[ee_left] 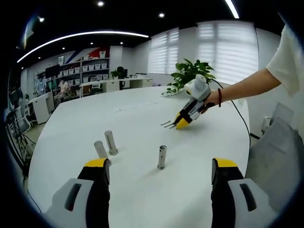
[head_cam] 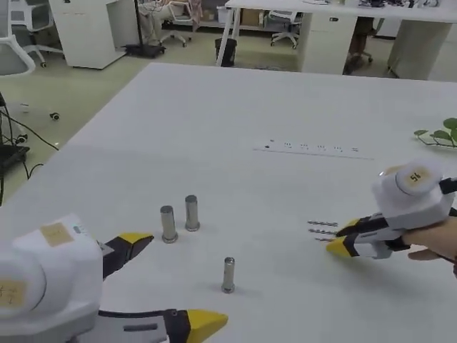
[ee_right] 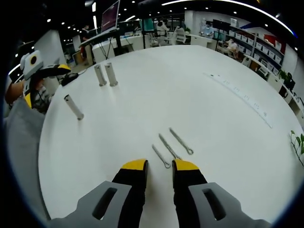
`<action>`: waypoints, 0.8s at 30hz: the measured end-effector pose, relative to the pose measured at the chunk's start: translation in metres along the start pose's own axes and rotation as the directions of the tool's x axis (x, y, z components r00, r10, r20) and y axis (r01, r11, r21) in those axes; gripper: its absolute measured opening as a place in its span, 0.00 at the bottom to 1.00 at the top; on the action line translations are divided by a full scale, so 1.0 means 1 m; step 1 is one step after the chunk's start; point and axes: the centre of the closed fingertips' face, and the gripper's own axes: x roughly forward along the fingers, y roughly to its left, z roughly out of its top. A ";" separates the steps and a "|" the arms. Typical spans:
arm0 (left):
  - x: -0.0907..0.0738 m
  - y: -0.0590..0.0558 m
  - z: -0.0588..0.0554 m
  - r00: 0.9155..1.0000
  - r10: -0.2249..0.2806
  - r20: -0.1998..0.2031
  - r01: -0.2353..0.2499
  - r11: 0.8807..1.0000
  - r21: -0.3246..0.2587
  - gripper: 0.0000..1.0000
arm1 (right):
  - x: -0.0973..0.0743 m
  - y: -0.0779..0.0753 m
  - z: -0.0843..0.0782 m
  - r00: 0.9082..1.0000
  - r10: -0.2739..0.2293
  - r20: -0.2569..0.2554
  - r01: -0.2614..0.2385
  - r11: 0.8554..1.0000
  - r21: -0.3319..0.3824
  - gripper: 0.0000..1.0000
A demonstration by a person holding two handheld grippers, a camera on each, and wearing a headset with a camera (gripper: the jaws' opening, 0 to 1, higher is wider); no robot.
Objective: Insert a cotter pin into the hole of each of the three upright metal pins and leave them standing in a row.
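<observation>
Three upright metal pins stand on the white table (head_cam: 235,114): two close together (head_cam: 168,224) (head_cam: 192,213) and one apart, nearer me (head_cam: 228,275). Three cotter pins (head_cam: 323,230) lie flat side by side at the right. My left gripper (head_cam: 171,280) is open at the bottom left, its jaws wide apart short of the metal pins (ee_left: 162,156). My right gripper (head_cam: 343,239) rests low just behind the cotter pins (ee_right: 168,146), jaws only a narrow gap apart, with nothing between them. From the left gripper view, the right gripper (ee_left: 183,122) tips sit at the cotter pins (ee_left: 167,124).
A flush power strip (head_cam: 314,148) runs across the table behind the work. A potted plant (head_cam: 439,134) sits at the right edge. Desks, chairs and cables stand on the floor beyond the table.
</observation>
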 end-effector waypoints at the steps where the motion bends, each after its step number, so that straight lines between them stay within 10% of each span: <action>1: 0.000 0.000 -0.001 1.000 0.001 -0.002 -0.001 1.000 -0.001 0.88 | 0.000 0.001 -0.001 1.000 0.001 -0.011 -0.002 1.000 -0.016 0.22; 12: 0.000 -0.001 -0.003 1.000 -0.005 -0.012 0.005 1.000 0.003 0.85 | 0.001 -0.002 0.000 0.992 0.016 -0.122 -0.030 0.993 -0.114 0.12; 24: -0.002 -0.002 0.001 1.000 -0.011 -0.007 0.011 1.000 -0.020 0.82 | 0.004 -0.001 -0.002 0.963 -0.011 -0.269 -0.079 0.944 -0.320 0.03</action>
